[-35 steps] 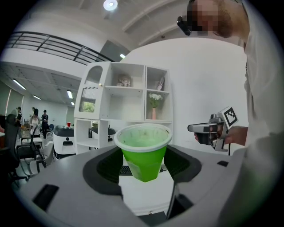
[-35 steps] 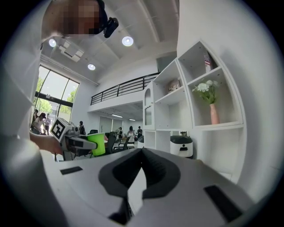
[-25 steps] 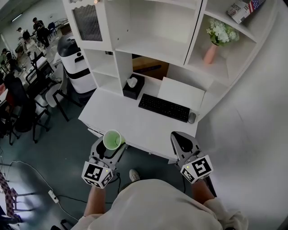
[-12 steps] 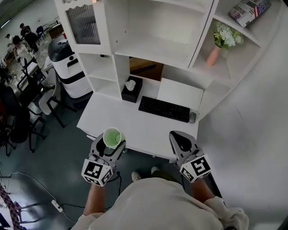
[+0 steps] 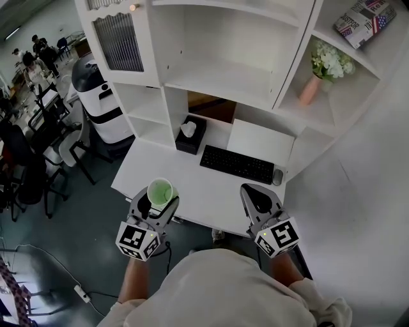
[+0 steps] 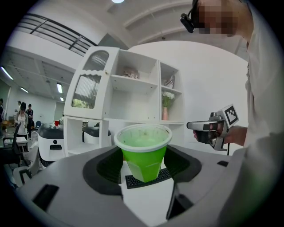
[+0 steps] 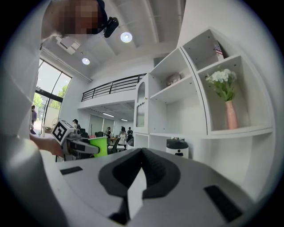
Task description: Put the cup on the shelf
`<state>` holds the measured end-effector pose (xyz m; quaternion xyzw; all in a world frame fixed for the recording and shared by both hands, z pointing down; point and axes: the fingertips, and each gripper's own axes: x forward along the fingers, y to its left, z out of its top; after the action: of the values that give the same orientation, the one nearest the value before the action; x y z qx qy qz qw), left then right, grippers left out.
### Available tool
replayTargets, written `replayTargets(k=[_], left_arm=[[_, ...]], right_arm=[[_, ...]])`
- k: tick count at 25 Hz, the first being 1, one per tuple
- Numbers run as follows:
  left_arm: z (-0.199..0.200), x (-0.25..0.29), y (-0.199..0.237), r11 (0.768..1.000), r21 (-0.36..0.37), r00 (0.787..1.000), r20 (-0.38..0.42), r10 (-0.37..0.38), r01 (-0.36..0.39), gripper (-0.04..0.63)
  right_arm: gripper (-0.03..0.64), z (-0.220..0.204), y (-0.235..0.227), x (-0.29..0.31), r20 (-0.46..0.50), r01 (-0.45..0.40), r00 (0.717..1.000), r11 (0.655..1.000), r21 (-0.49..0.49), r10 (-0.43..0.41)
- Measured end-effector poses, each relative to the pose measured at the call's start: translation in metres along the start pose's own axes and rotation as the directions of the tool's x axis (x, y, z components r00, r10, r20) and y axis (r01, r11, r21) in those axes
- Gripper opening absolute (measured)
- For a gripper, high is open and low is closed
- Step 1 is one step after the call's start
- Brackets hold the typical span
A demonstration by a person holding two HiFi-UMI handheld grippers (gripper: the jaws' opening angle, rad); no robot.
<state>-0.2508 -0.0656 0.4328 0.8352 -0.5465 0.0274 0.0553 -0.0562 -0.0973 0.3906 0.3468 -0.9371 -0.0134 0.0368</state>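
Observation:
A green cup stands upright between the jaws of my left gripper, which is shut on it over the front edge of the white desk. In the left gripper view the cup fills the gap between the dark pads, empty inside. My right gripper hangs level at the desk's front right, its jaws together with nothing in them. The white shelf unit rises behind the desk, and its wide middle bay is bare.
On the desk lie a black keyboard, a mouse and a black tissue box. A pink vase of flowers and a book occupy the right-hand shelves. A white and black machine and chairs stand left.
Both grippers and the person have moved forward towards the desk. The cup now hangs over the desk's front edge. The grip on the cup is unchanged.

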Motion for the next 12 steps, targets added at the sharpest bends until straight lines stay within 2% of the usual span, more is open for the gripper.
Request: replayTargets(k=[12], left_arm=[[0.031, 0.083, 0.021, 1.0, 0.009, 1.0, -0.006, -0.024, 0.024, 0.29]], right_arm=[[0.005, 0.003, -0.066, 0.03, 0.017, 0.01, 1.0, 1.0, 0.006, -0.01]])
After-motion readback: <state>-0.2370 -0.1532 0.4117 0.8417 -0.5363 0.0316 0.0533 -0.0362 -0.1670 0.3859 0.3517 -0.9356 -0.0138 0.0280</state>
